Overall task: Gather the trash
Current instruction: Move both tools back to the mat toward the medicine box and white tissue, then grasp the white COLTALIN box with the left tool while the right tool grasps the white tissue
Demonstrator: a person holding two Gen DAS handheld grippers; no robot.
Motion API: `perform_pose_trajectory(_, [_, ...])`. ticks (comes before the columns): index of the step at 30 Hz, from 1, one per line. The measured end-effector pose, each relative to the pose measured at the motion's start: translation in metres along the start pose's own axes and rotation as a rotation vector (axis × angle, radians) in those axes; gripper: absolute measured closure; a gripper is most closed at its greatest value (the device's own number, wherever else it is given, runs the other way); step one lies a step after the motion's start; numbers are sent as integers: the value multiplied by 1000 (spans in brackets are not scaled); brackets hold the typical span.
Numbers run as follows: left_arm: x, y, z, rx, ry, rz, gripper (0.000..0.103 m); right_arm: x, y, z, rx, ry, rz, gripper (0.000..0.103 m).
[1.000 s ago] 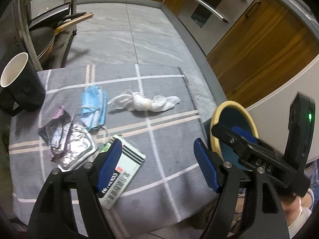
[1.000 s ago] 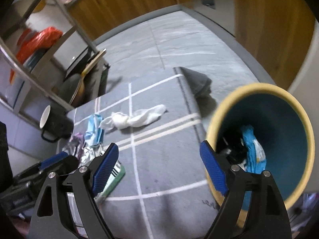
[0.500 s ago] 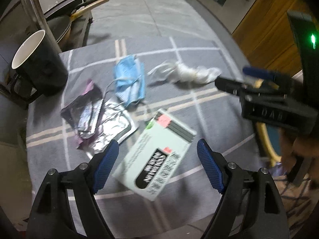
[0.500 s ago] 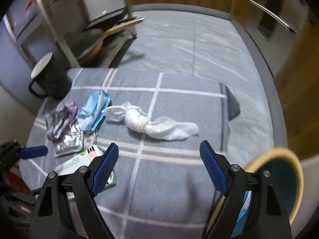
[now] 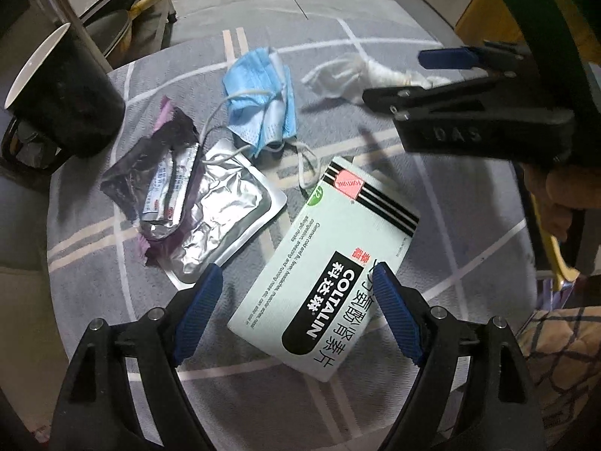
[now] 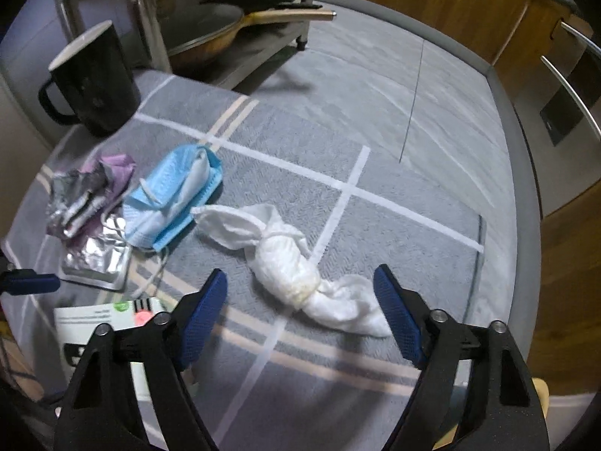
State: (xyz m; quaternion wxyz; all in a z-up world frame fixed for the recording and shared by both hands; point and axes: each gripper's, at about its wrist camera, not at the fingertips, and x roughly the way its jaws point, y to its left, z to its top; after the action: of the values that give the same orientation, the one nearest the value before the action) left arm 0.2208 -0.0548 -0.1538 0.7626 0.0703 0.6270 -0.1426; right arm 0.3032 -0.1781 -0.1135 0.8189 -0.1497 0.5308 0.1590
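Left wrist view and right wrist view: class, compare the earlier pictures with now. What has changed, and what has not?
Left hand-held gripper came down over the medicine box; right hand-held gripper swung from the bin to the white tissue, jaws closing. Nothing gripped; trash unmoved.

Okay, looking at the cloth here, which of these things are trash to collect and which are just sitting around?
Trash to collect:
medicine box
foil blister pack
purple wrapper
blue face mask
white wadded tissue

Just sitting around:
black mug
pan on the metal rack
checked cloth
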Motion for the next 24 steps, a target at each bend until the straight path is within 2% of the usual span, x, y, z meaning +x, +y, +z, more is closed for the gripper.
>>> perform_pose_trajectory(2, [4, -3, 0, 19, 12, 11, 23, 7, -5, -2, 24, 18, 14, 48])
perform_pose_trajectory(5, [7, -6, 1, 34, 6, 16, 18, 11, -8, -9, 53, 27, 46, 66])
perform_pose_trajectory(6, [7, -7, 0, 36, 1, 16, 17, 10, -8, -10, 53, 21, 41, 69])
perform_pose_trajectory(10, [9, -4, 0, 22, 1, 1, 17, 4, -12, -16, 90, 21, 81, 73])
perform_pose_trajectory(24, [5, -7, -12, 35, 10, -30, 17, -42, -20, -38, 204, -21, 158, 74])
